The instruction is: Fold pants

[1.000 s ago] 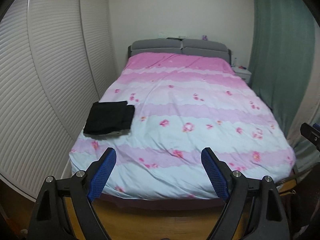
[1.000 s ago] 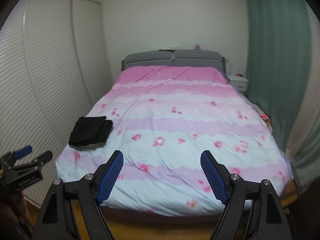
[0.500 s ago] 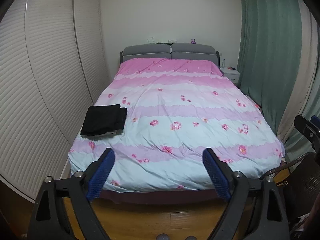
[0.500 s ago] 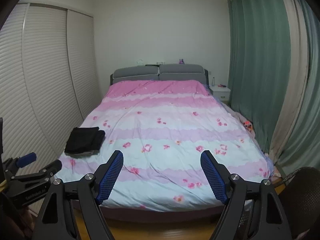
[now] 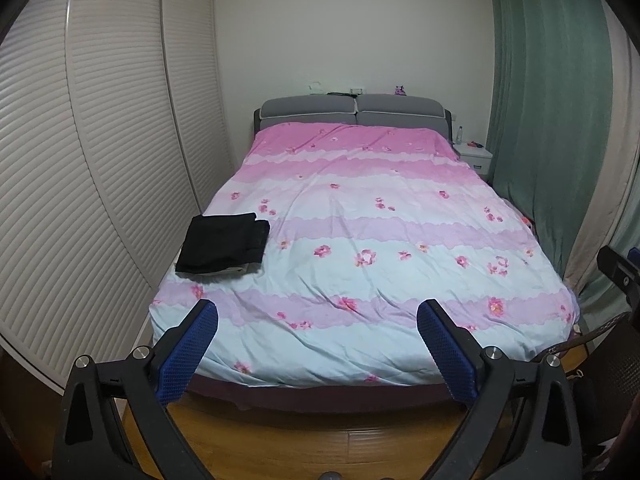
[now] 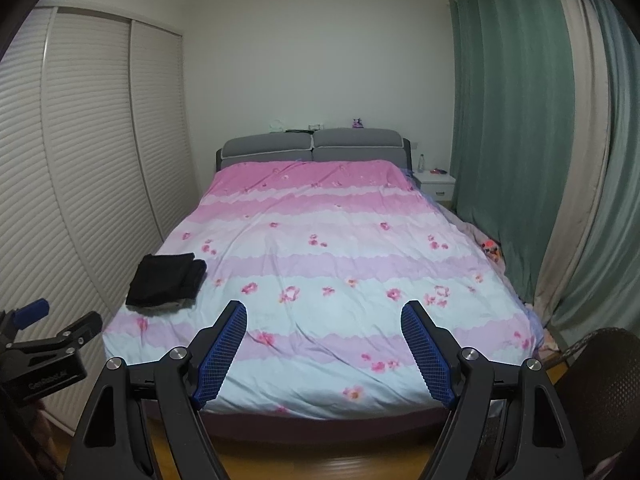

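Note:
Black pants [image 5: 222, 243] lie folded in a neat stack on the left side of the bed, on the pink and pale blue flowered duvet [image 5: 360, 216]. They also show in the right wrist view [image 6: 166, 285]. My left gripper [image 5: 318, 312] is open and empty, held back from the foot of the bed, well clear of the pants. My right gripper [image 6: 324, 310] is open and empty too, also off the foot of the bed. The left gripper's body [image 6: 44, 356] shows at the lower left of the right wrist view.
White louvred wardrobe doors [image 5: 100, 160] run along the left of the bed. Green curtains [image 5: 552, 120] hang on the right, with a white nightstand [image 5: 472, 156] by the grey headboard [image 5: 352, 114]. Wooden floor [image 5: 320, 440] lies below. A dark chair [image 6: 600, 400] stands at the lower right.
Both grippers have drawn back and away from the bed, so more of the room shows. The folded pants have not moved. Both grippers stay open.

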`<state>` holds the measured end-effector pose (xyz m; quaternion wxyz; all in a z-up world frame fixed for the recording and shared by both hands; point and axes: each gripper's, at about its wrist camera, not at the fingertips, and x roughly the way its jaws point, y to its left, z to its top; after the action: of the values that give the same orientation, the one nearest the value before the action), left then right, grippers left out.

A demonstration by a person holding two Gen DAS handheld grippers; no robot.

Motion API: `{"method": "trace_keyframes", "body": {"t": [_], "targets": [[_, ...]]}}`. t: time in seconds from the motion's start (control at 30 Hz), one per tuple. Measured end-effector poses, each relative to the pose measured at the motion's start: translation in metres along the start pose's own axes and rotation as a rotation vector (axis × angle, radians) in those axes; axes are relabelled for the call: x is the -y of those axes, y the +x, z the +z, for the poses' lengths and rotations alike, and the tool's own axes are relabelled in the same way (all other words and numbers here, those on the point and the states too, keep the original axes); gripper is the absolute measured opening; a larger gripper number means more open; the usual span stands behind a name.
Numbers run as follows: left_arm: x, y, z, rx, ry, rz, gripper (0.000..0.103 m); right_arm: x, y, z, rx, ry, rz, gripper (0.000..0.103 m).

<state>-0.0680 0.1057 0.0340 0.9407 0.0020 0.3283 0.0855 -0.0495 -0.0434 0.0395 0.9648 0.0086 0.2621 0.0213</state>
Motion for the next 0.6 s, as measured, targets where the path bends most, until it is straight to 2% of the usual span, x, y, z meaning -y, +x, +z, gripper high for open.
{"method": "trace_keyframes", "body": {"t": [0.6], "targets": [[0.005, -0.0086, 0.002, 0.005, 0.0, 0.026, 0.102, 0.0104, 0.0035, 0.0061, 0.008, 0.003, 0.018, 0.08]]}}
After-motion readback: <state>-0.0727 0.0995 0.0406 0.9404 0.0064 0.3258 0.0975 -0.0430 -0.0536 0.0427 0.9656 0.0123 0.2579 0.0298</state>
